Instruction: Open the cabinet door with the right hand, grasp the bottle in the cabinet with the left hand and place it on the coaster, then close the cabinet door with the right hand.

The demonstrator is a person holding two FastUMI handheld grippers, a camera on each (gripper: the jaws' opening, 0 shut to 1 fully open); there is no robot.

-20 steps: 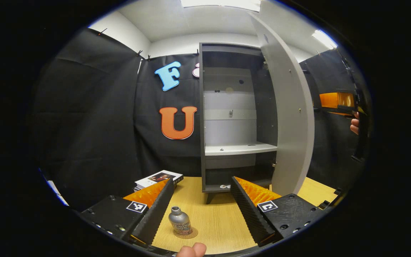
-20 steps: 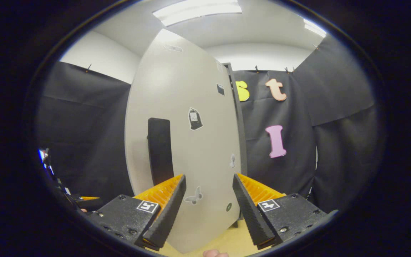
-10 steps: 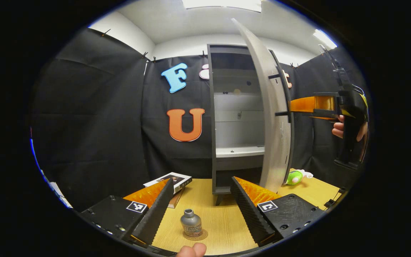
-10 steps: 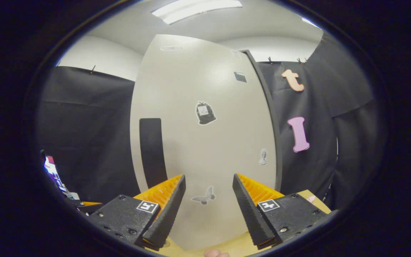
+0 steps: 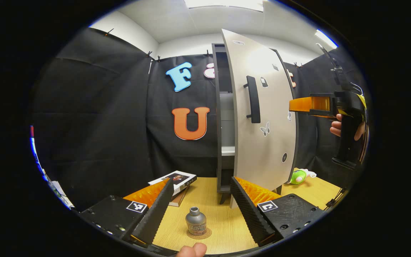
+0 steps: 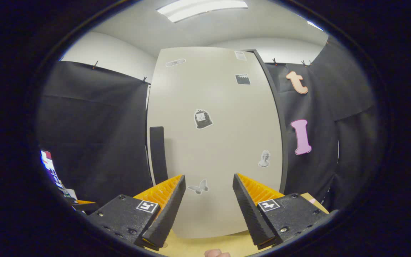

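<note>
Left gripper (image 5: 198, 205) spread wide, gripping nothing, above the bottle (image 5: 195, 222) standing upright on the coaster (image 5: 199, 233) at 6 o'clock. Right gripper (image 6: 205, 203) likewise open and empty, facing the cabinet door (image 6: 219, 142), nearly shut. Door handle (image 6: 158, 153) at 9 o'clock. Books (image 5: 175, 180) on the table (image 5: 223, 228), left of the cabinet (image 5: 223, 117).

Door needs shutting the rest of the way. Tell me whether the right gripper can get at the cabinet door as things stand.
Probably yes. The right gripper faces the outer face of the cabinet door, fingers apart and holding nothing, with nothing between them and the panel. The door is not yet flush; the left gripper view shows a gap at its edge.
</note>
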